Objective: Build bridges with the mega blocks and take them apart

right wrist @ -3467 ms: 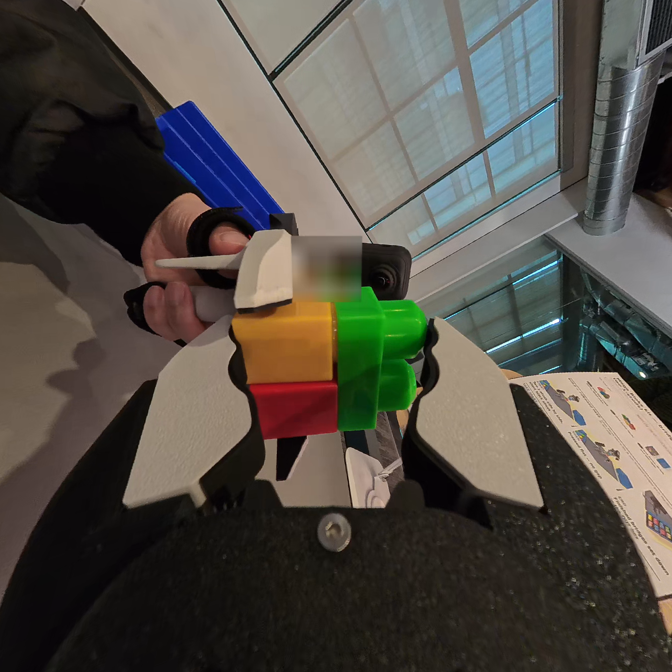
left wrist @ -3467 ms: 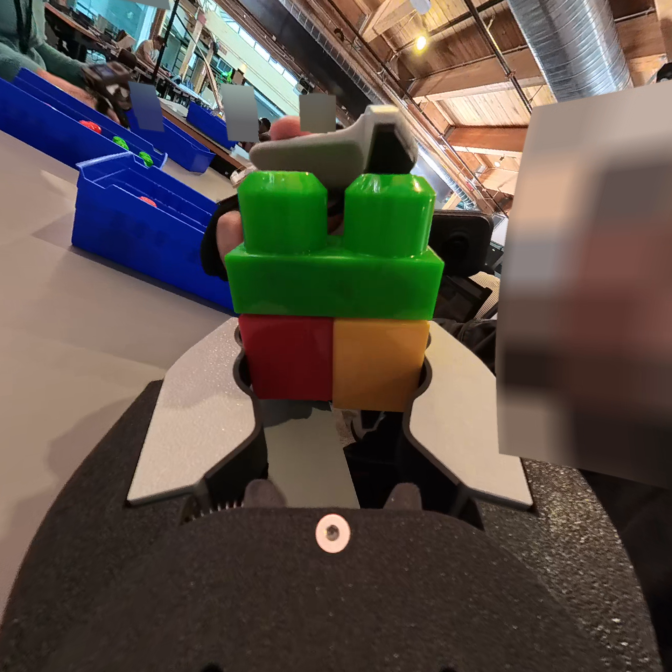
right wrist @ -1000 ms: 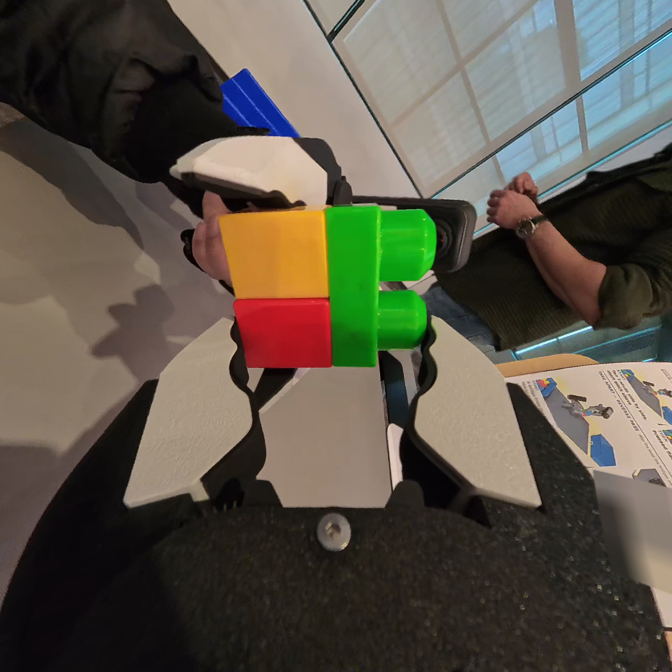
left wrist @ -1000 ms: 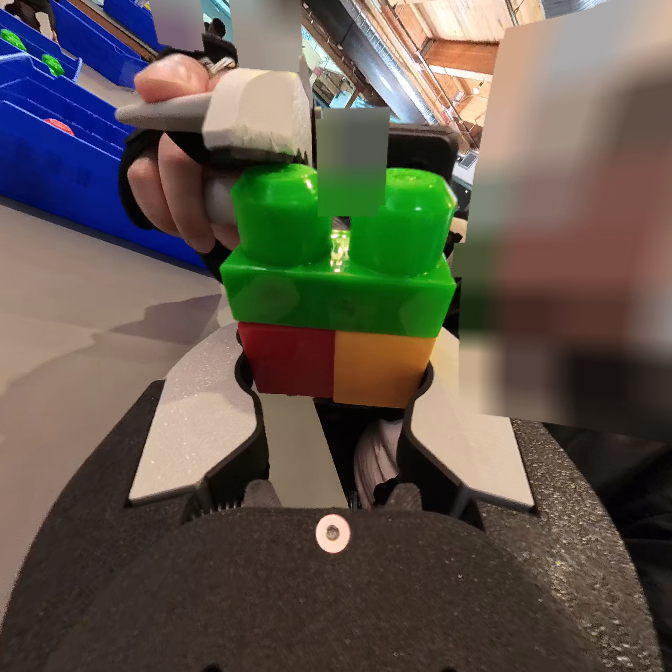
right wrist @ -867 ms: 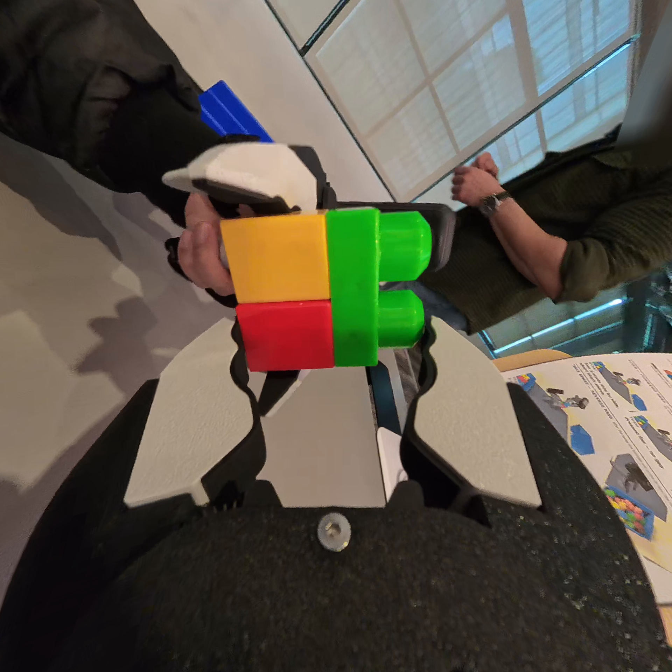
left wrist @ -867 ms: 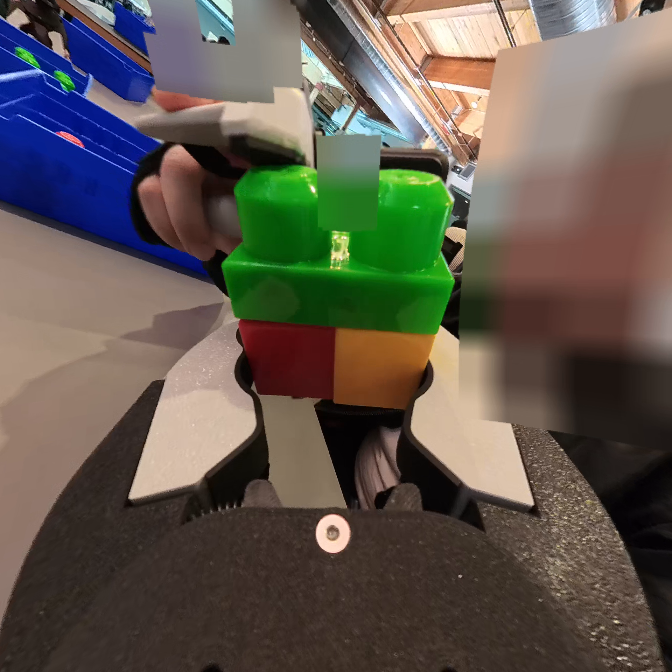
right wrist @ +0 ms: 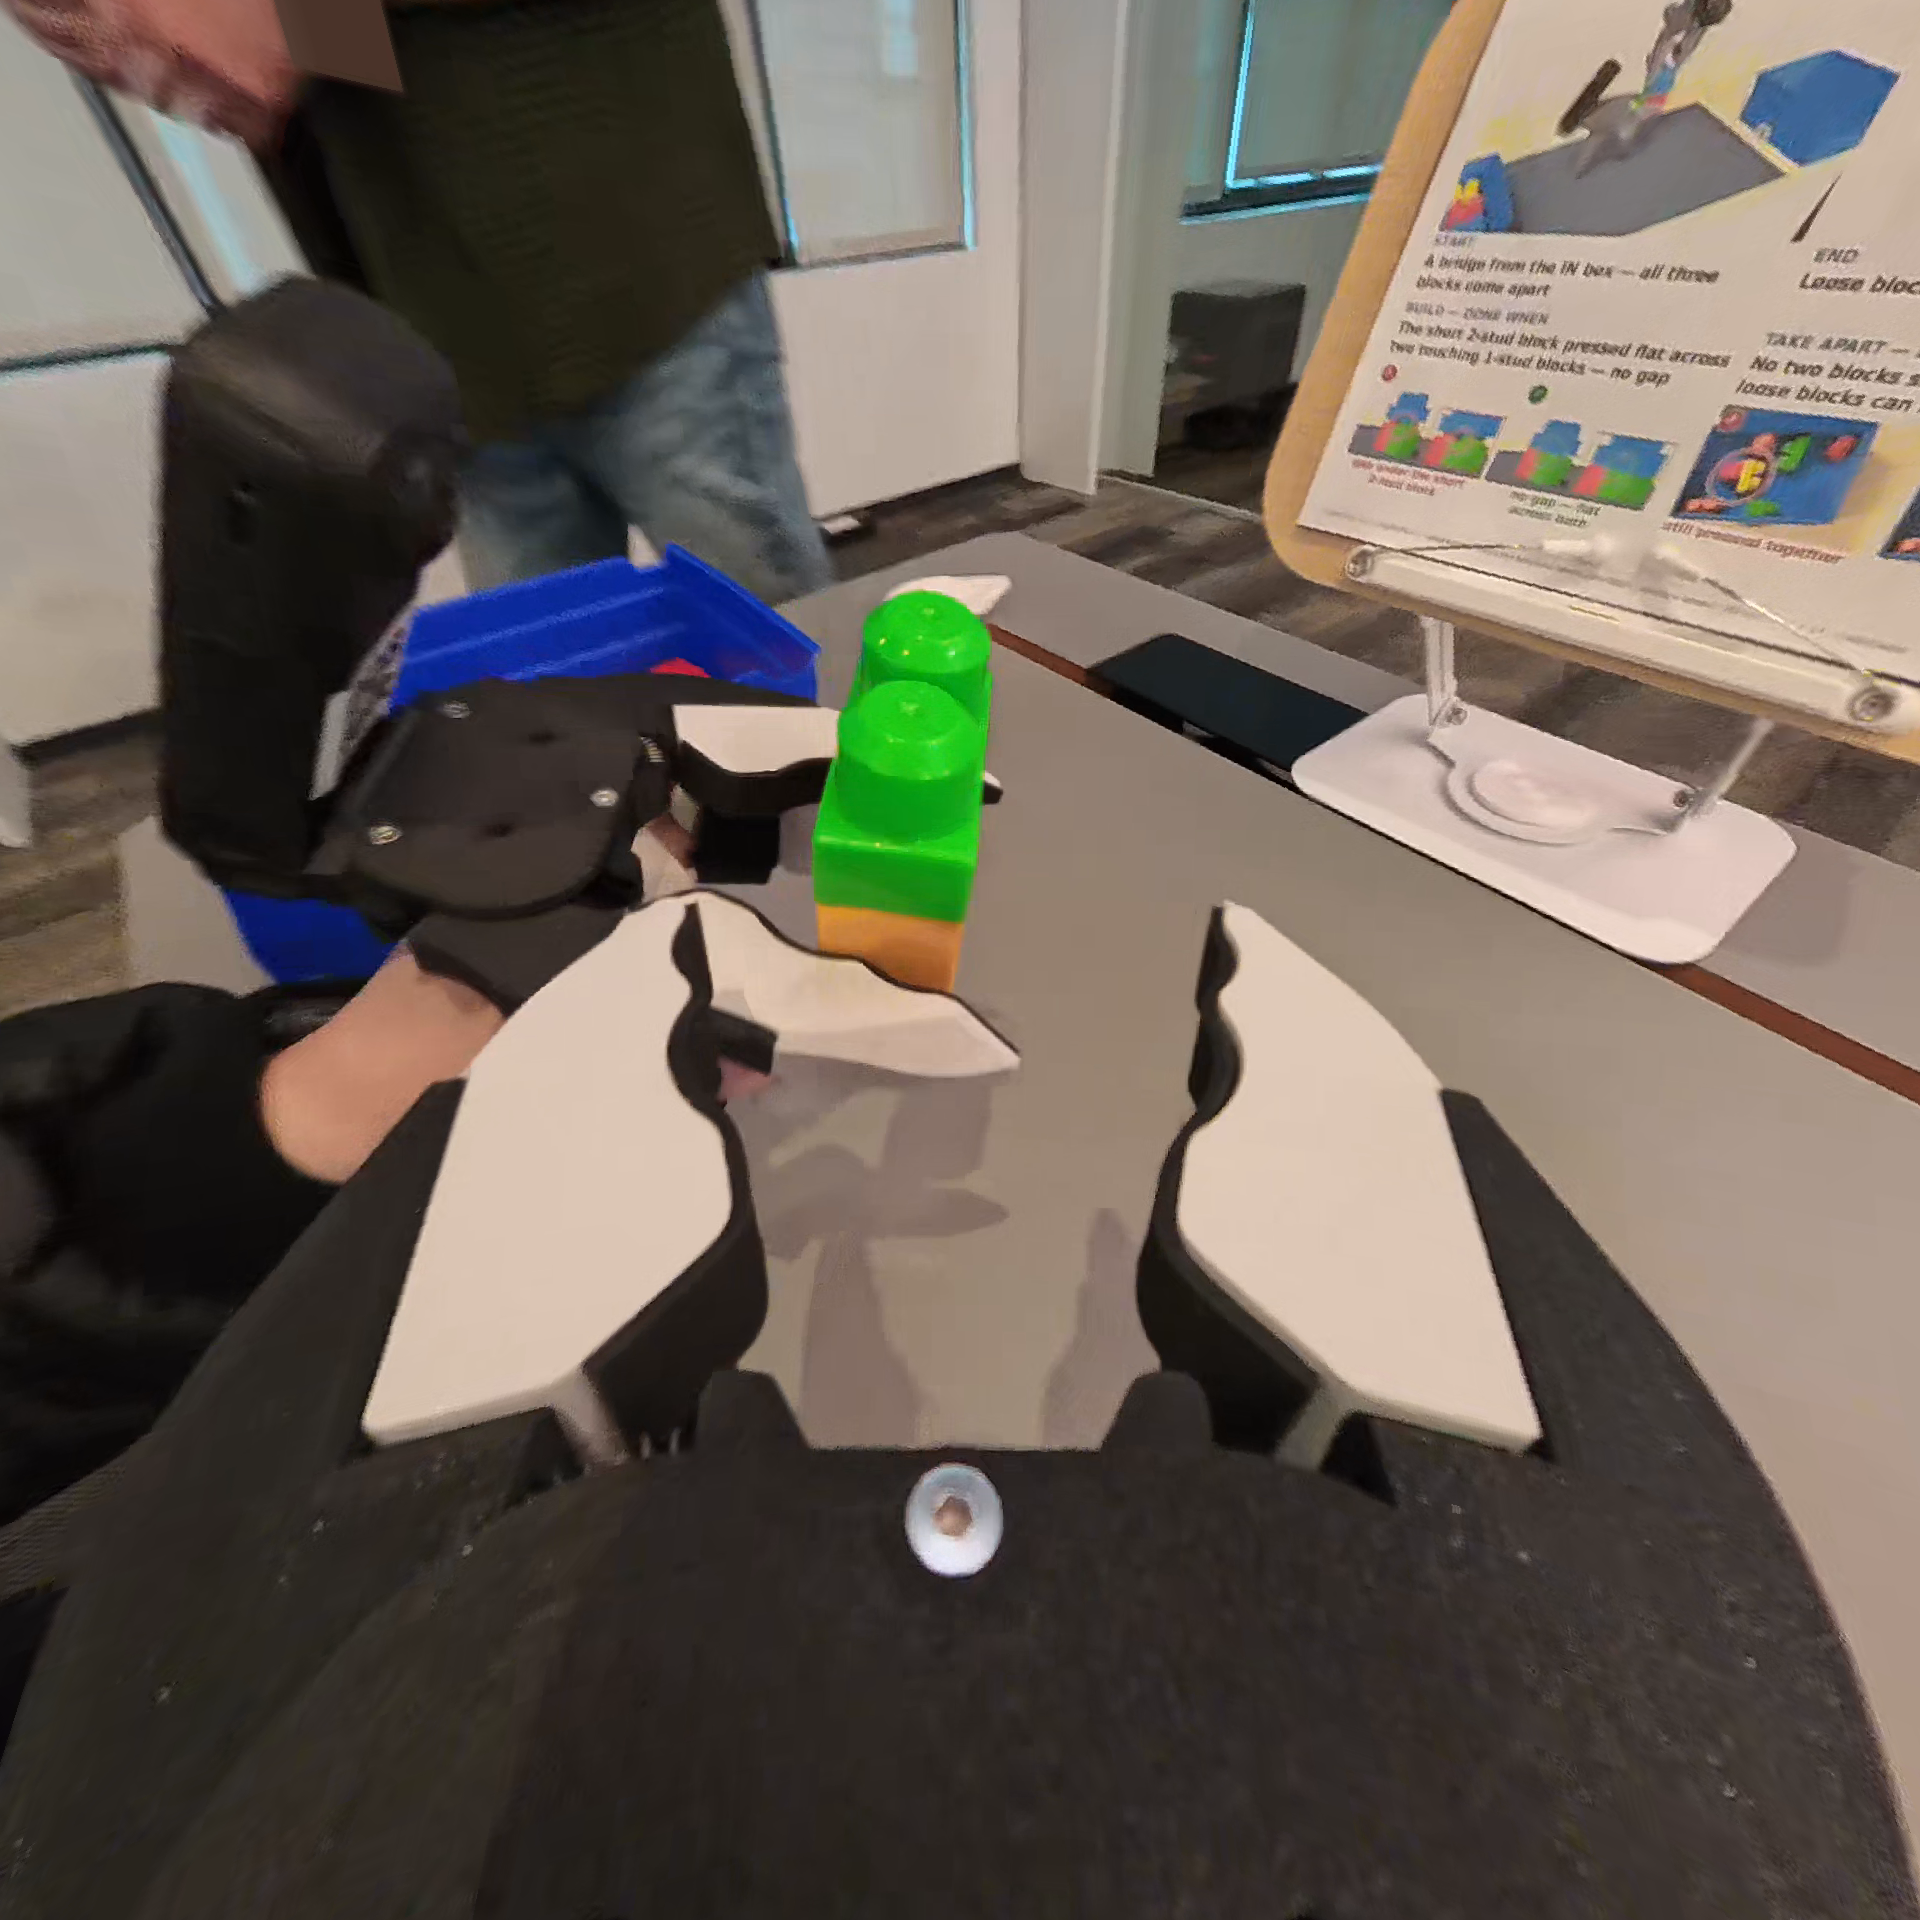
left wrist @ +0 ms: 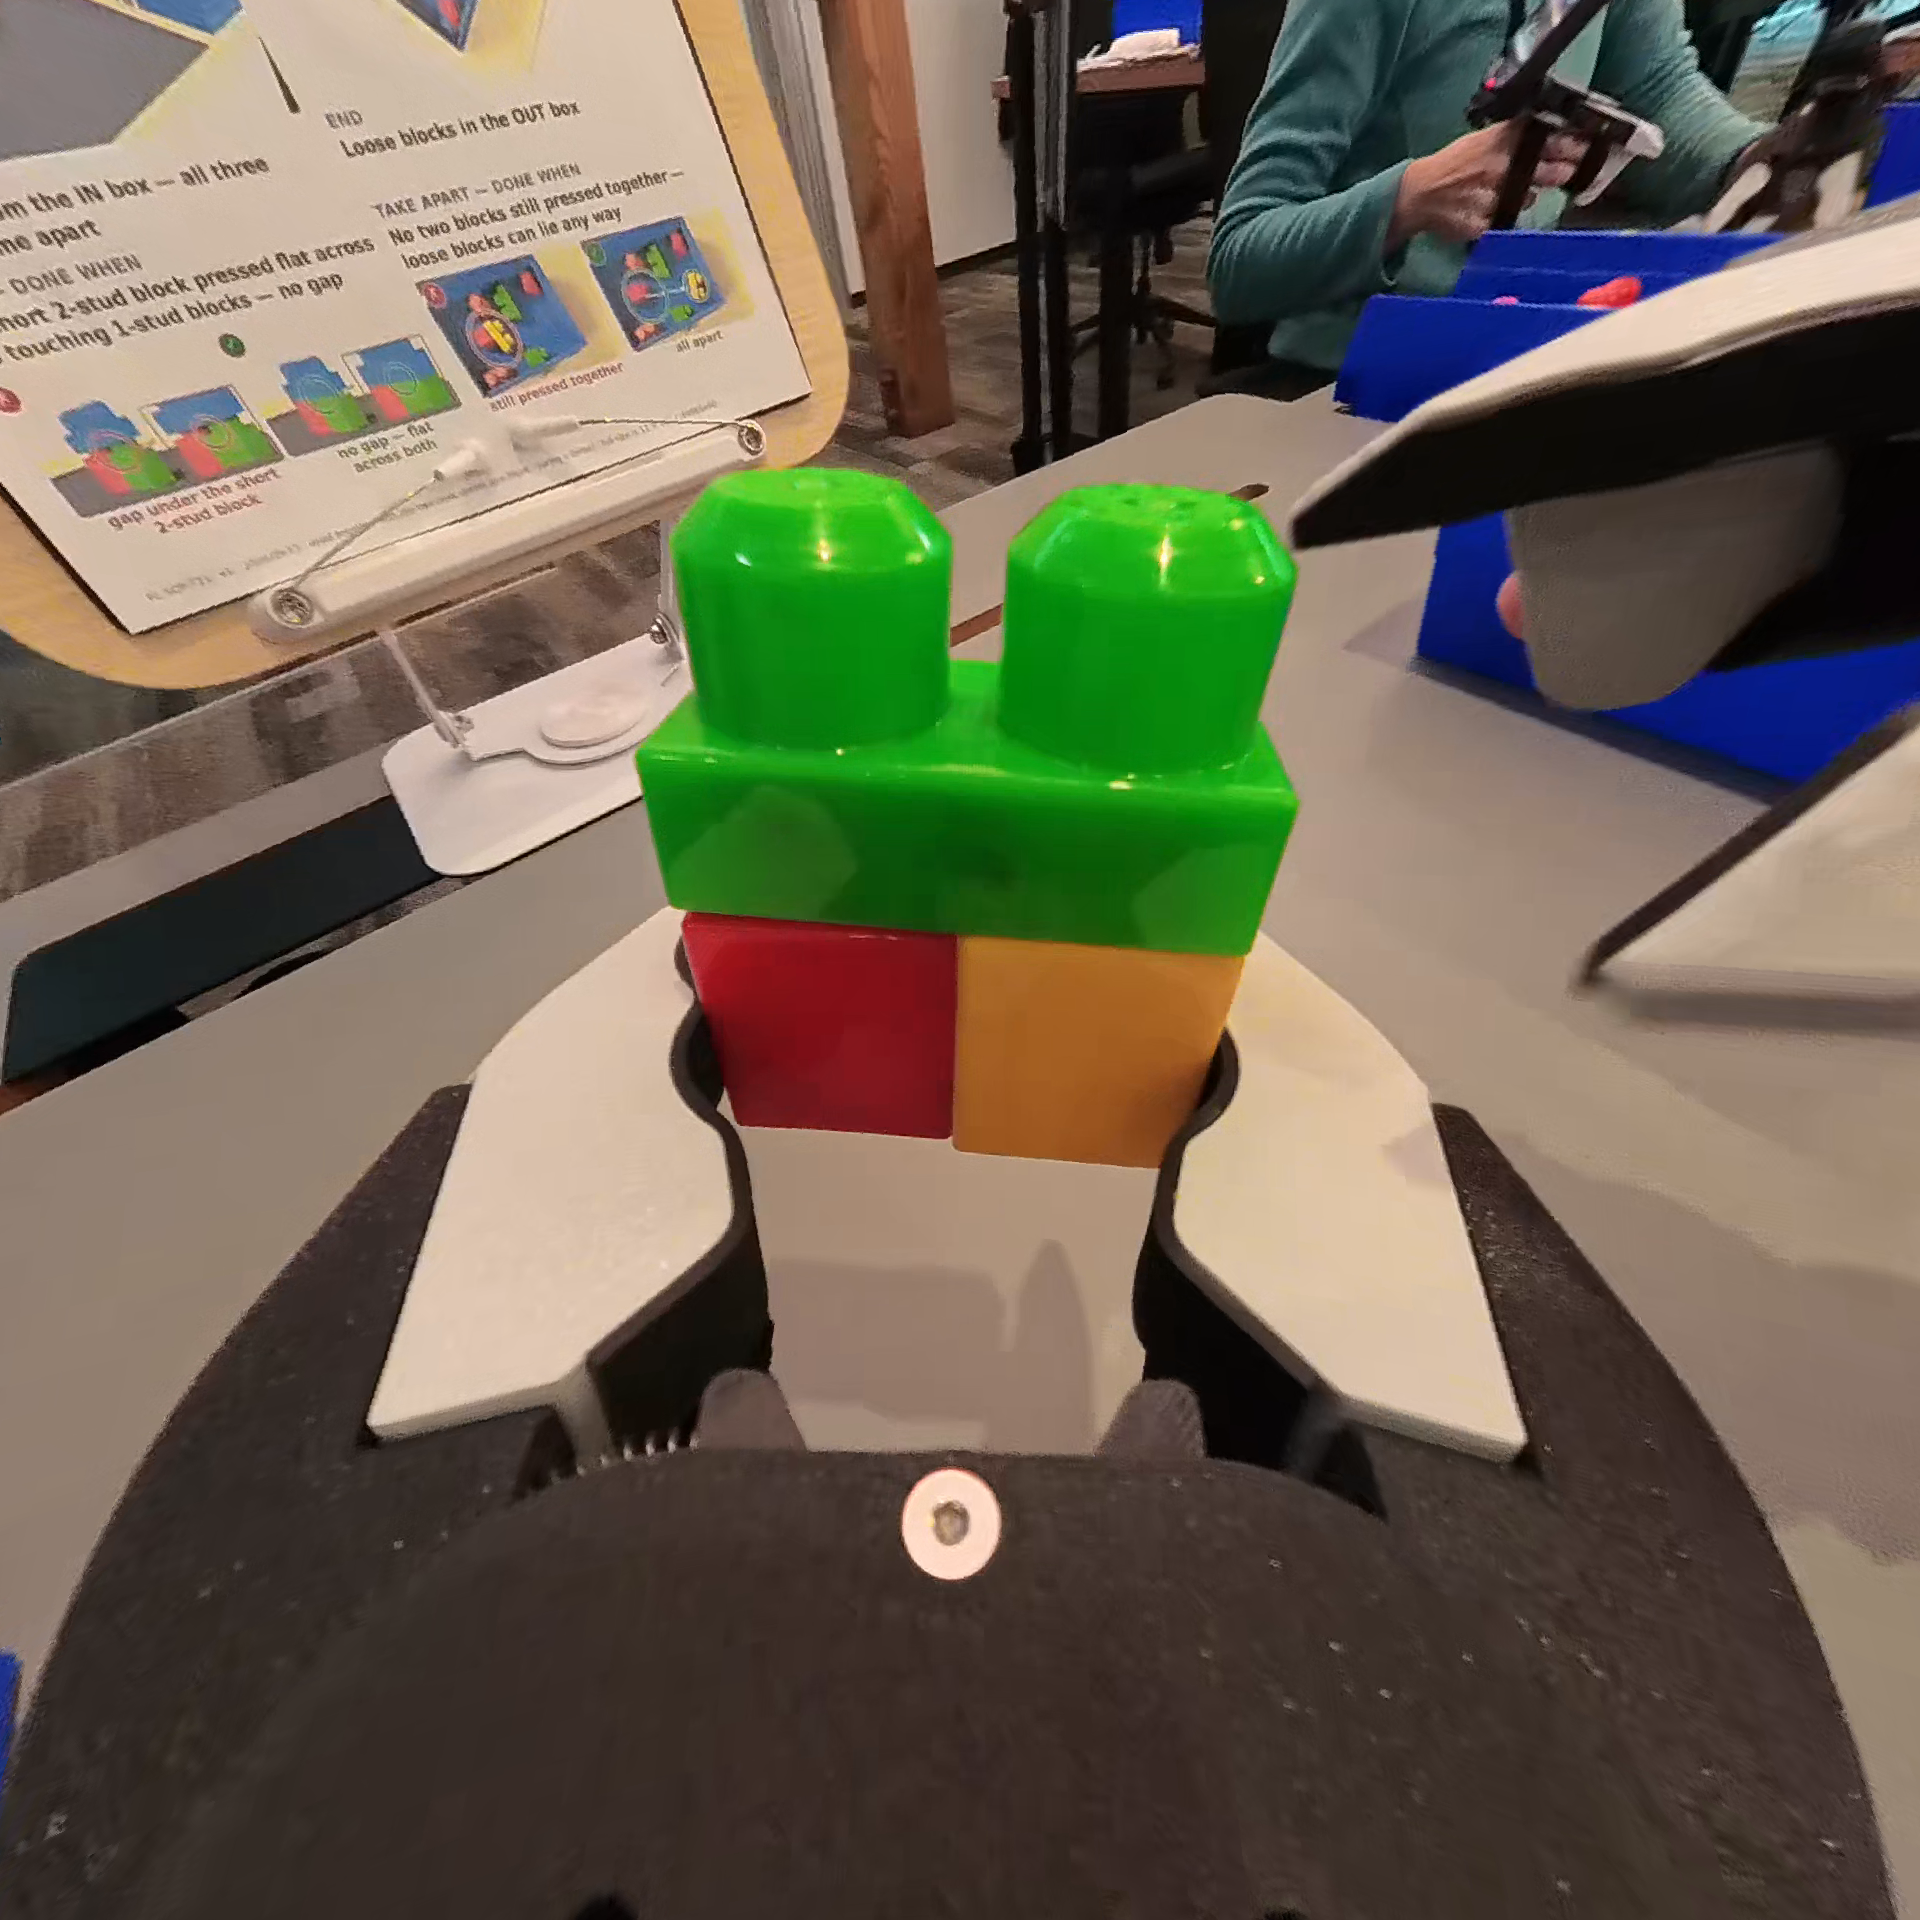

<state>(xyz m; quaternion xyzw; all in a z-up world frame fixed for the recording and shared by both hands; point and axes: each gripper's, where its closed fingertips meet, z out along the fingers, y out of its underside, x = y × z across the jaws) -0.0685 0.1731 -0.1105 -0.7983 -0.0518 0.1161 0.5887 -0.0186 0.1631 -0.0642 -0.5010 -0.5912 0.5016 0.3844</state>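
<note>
In the left wrist view, an instruction board [left wrist: 395, 260] on a white stand [left wrist: 509, 769] rises at the far left of the grey table [left wrist: 1507, 1039]. At centre, the left gripper [left wrist: 961, 1049] is clamped on the bridge: its fingers press the outer sides of the red block [left wrist: 826, 1023] and the yellow block [left wrist: 1086, 1049], which sit side by side and touching, with the green two-stud block [left wrist: 966, 790] pressed across their tops. Nothing stands between the camera and the blocks. To the right, the right gripper [left wrist: 1662, 582] hangs just beside the green studs without touching them, partly hiding a blue bin [left wrist: 1475, 343]. A person in a teal sleeve [left wrist: 1340, 177] sits behind.

In the right wrist view, a second blue bin [right wrist: 603, 634] lies behind the left gripper, and the right gripper [right wrist: 951, 997] is spread wide with nothing between its fingers.
</note>
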